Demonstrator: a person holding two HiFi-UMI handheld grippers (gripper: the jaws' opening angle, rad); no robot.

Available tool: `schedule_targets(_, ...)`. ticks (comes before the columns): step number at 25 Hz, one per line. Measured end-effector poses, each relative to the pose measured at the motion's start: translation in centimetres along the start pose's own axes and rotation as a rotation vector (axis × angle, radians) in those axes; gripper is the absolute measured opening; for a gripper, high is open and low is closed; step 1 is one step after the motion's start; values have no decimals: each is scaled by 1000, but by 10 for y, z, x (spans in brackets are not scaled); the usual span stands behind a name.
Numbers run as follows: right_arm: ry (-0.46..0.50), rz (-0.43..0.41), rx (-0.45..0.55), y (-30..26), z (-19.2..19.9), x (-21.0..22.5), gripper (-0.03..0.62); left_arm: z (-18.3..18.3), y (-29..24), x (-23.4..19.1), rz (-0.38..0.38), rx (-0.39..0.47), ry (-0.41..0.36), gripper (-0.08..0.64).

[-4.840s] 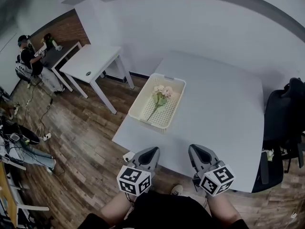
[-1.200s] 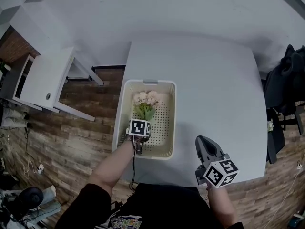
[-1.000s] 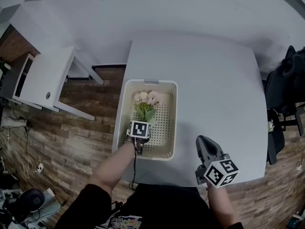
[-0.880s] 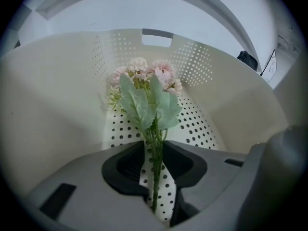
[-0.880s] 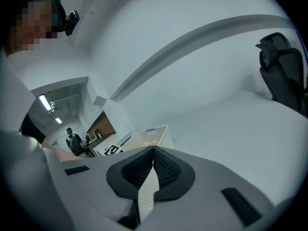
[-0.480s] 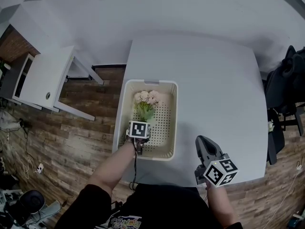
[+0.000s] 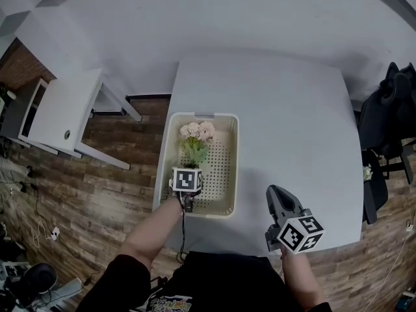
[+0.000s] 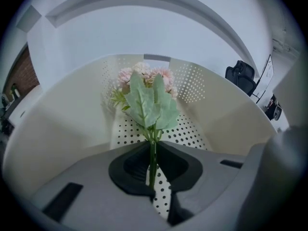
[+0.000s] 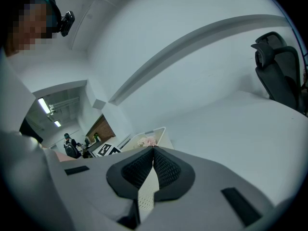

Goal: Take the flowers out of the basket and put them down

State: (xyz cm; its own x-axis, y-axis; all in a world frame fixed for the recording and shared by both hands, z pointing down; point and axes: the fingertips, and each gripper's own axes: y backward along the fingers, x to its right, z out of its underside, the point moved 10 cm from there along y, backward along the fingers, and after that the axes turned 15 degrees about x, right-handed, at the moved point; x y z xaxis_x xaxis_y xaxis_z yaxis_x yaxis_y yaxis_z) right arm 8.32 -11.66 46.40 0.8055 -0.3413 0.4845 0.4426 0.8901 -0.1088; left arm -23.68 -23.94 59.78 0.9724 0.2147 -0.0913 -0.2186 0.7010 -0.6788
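- Basket [image 7: 165, 149]: cream, perforated, standing at the counter's [image 7: 296, 116] left edge, its long side running away from the person.
- Left tongs [image 8: 153, 154]: held inside the basket's near end and pointed steeply down. The jaws have just been closing and are now clamped on the thin green stem, which is seen between the pads.
- Flowers [image 8: 147, 99]: still within the basket walls. The long axis runs straight ahead from the left tongs, with the stem end in the grip, the leaves midway and the pink blooms near the far wall.
- Relation for the coming move: the bunch is gripped at its tail, so the heavy end lies far from the tongs. A lift straight up over the rim is judged to be needed first, and bare counter lies to the right.
- Right tongs [image 9: 153, 152]: jaws together with nothing between them. They are held over the counter's near edge, well apart from the basket, so the left hand is plainly the nearer.
- Writing: none can be read. Only black-and-white square markers are seen on the tongs' cubes.
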Motion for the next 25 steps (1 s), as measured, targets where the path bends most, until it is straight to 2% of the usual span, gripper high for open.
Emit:
schedule_targets(7, 9, -20, 19, 11, -7, 1, 21, -27, 22, 8, -7, 110, -34, 43)
schedule_targets(13, 20, -40, 40, 23, -16, 0, 21, -55, 55, 24, 13, 226, -29, 43)
schedule_targets(16, 24, -48, 53, 31, -21, 2, 21, -67, 78, 42, 39, 290, -36, 43)
schedule_targets(20, 23, -57, 77, 41, -28, 6, 21, -85, 110, 69, 74, 379, -84, 43)
schedule_targets(25, 19, -59, 101, 56, -37, 15, 21, -103, 148, 110, 152, 467, -105, 43)
